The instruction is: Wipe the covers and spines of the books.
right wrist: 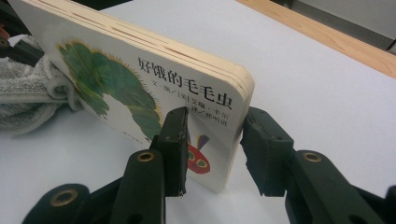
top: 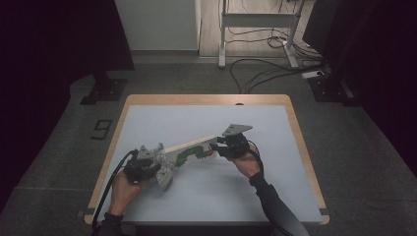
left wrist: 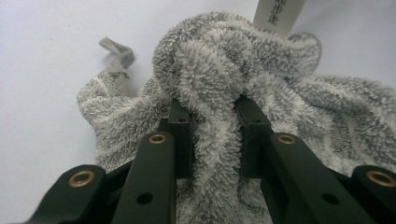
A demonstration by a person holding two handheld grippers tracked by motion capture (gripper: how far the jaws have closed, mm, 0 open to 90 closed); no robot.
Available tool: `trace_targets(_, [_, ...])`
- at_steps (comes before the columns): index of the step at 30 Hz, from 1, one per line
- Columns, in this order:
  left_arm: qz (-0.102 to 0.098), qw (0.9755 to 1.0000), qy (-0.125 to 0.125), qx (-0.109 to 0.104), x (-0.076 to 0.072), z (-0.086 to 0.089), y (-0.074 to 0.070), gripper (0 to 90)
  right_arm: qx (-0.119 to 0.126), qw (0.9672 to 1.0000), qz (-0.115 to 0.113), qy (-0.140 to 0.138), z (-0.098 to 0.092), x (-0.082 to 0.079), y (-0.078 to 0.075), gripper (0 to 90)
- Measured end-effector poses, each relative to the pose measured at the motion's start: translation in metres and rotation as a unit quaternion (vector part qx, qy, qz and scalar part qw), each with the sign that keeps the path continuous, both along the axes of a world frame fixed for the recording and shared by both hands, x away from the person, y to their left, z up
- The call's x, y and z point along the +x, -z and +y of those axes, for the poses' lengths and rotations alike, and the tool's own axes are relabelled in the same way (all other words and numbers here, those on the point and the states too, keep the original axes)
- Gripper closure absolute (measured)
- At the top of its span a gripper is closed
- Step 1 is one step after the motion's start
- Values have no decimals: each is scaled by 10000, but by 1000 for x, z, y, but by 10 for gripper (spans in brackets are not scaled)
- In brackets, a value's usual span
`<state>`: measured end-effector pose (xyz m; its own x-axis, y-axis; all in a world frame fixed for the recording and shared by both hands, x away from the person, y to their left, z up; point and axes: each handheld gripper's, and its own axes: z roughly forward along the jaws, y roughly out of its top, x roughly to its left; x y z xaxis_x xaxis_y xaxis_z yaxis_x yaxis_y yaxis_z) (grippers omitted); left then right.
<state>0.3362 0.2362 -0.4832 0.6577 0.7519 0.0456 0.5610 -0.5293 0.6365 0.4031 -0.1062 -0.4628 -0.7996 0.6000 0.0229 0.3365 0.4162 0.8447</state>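
High view: left gripper at the table's near-left area, clamped on a grey towel bunched on the white top; right gripper near the middle, clamped on the end of a board book held on edge and spanning the gap between both hands. Far end of the book down at the towel, touching or just beside it; can't tell which from above. Left gripper view: jaws nearly closed, a thick fold of towel pinched between the pads, loop tag lying on the table at the left, white label at the top edge, print too blurred to read. Right gripper view: jaws closed across the book's thickness at its rounded corner, one pad on the cover, one behind. Cover detail here, lost from above: green caterpillar, red face, Chinese title. Towel at the left edge against the book's far end.
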Motion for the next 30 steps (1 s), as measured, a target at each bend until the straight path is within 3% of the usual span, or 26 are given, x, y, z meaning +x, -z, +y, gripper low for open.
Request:
trace_targets(4, [-45, 10000, 23, -14, -1, 0, -1, 721, -18, 10000, -11, 4, 0, -1, 0, 602])
trace_targets(11, [-190, 9993, 103, -301, -3, 6, -21, 728, -38, 10000, -29, 9, 0, -2, 0, 601])
trace_targets(15, [-327, 9967, 240, -708, -7, 9, -38, 754, -38, 10000, -28, 8, 0, -2, 0, 601])
trace_targets(23, [-567, 9966, 316, -498, -10, 1, -61, 759, -28, 10000, -13, 5, 0, -2, 0, 603])
trace_targets(27, [-613, 9961, 317, -552, -11, 3, -66, 759, -28, 10000, -11, 0, 0, -2, 0, 604])
trace_targets(30, [-601, 9965, 315, -478, -11, 1, -65, 759, -22, 10000, -19, 8, 0, -2, 0, 605])
